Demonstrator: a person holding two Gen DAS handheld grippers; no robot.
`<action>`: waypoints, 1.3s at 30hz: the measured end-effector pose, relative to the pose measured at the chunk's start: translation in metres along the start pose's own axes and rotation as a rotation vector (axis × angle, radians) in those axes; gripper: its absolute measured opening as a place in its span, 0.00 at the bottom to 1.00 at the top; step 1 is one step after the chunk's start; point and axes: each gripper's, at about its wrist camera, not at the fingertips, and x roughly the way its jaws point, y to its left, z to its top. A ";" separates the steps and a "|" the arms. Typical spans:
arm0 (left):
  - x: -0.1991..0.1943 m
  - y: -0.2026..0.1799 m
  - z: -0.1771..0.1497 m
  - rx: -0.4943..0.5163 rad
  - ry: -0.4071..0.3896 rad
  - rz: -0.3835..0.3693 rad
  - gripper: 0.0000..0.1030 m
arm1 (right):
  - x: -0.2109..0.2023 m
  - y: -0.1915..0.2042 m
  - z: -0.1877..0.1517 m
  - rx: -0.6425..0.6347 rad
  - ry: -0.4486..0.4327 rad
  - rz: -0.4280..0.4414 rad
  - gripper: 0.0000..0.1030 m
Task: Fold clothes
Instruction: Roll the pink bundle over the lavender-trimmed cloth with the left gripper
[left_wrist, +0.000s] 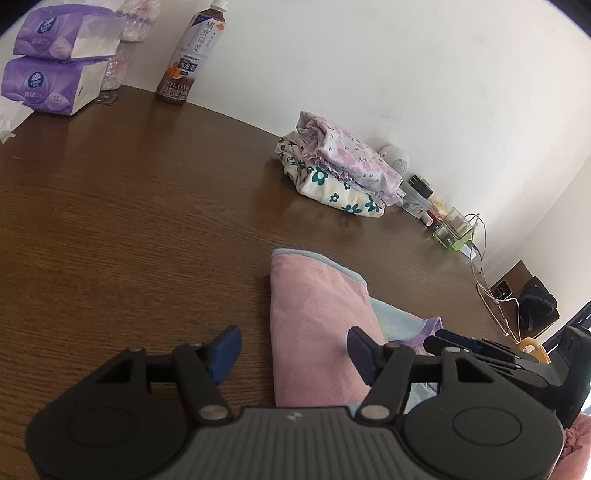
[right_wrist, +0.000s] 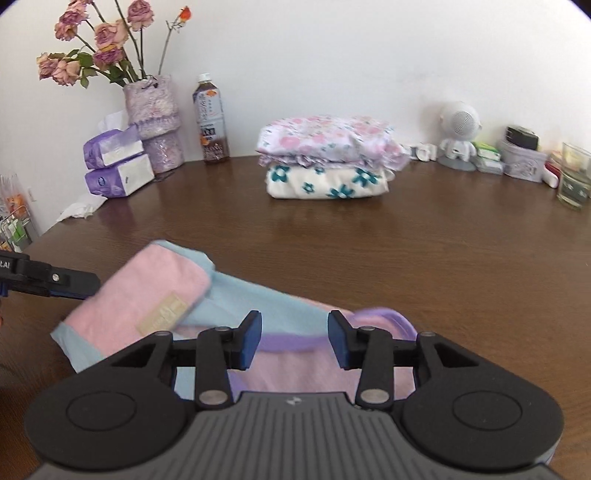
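A pink garment (left_wrist: 314, 317) with light blue and purple trim lies partly folded on the brown table (left_wrist: 129, 221). My left gripper (left_wrist: 291, 350) is open over its left edge, one finger above bare wood and the other above the pink cloth. My right gripper (right_wrist: 295, 339) hangs open over the same pink garment (right_wrist: 147, 291), above its purple neckline, holding nothing. The right gripper (left_wrist: 480, 347) shows at the right of the left wrist view. The left gripper (right_wrist: 48, 282) pokes in from the left of the right wrist view.
A stack of folded floral clothes (right_wrist: 327, 162) sits at the back by the wall. Tissue packs (right_wrist: 118, 166), a vase of dried roses (right_wrist: 155, 122), a tea bottle (right_wrist: 210, 118), a white figurine (right_wrist: 460, 133), small jars and a glass (right_wrist: 574, 181) line the far edge.
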 end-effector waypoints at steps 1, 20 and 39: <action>0.001 -0.002 -0.001 -0.004 0.002 0.000 0.60 | -0.002 -0.004 -0.003 -0.002 0.004 -0.004 0.39; 0.011 -0.022 -0.005 -0.006 -0.022 0.112 0.49 | -0.020 -0.026 -0.019 -0.091 0.018 0.022 0.40; 0.025 -0.092 -0.005 0.429 -0.044 0.358 0.08 | -0.021 -0.025 -0.024 -0.114 0.024 0.040 0.48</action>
